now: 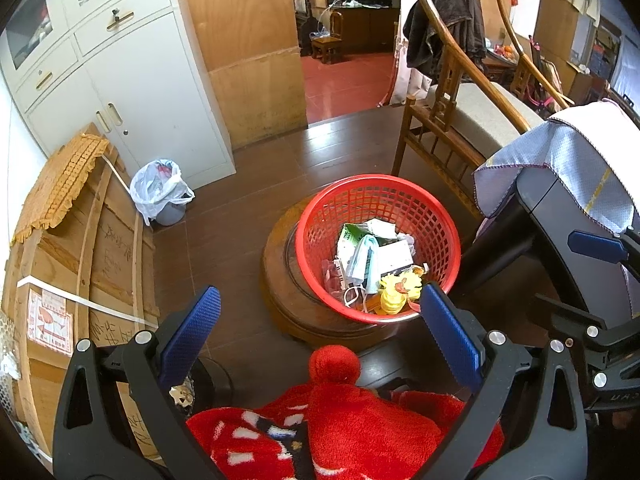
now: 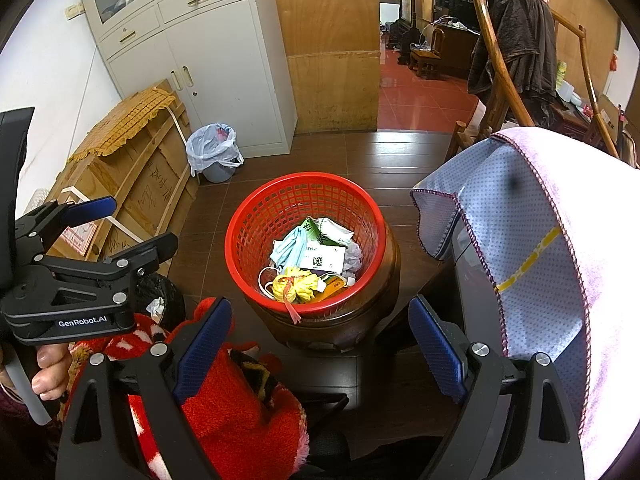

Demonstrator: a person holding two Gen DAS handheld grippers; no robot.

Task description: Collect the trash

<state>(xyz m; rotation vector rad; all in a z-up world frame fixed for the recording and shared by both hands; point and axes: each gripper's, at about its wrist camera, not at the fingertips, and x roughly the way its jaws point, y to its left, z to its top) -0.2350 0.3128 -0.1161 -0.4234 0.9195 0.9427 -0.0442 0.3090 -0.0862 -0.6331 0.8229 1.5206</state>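
A red mesh basket (image 1: 360, 196) (image 2: 296, 196) stands on a round wooden stool (image 1: 288, 304) (image 2: 340, 328). Inside lie a blue face mask (image 1: 366, 260) (image 2: 292, 248), a white card with a code (image 2: 324, 258), a green-white packet (image 2: 320, 230) and a yellow crumpled wrapper (image 1: 396, 296) (image 2: 296, 286). My left gripper (image 1: 320, 320) is open and empty, just short of the basket's near rim. My right gripper (image 2: 320, 340) is open too, nothing between its pads, level with the stool's front. Each gripper shows in the other's view: right gripper (image 1: 580, 280), left gripper (image 2: 132, 226).
A small bin lined with a white bag (image 1: 164, 192) (image 2: 216, 152) stands by the white cabinet (image 1: 140, 80). A wooden crate (image 1: 80, 240) is at left, a wooden chair (image 1: 460, 120) behind, a dotted cloth (image 2: 520, 220) at right. A red fleece garment (image 1: 332, 420) and a black bag (image 2: 160, 292) lie below.
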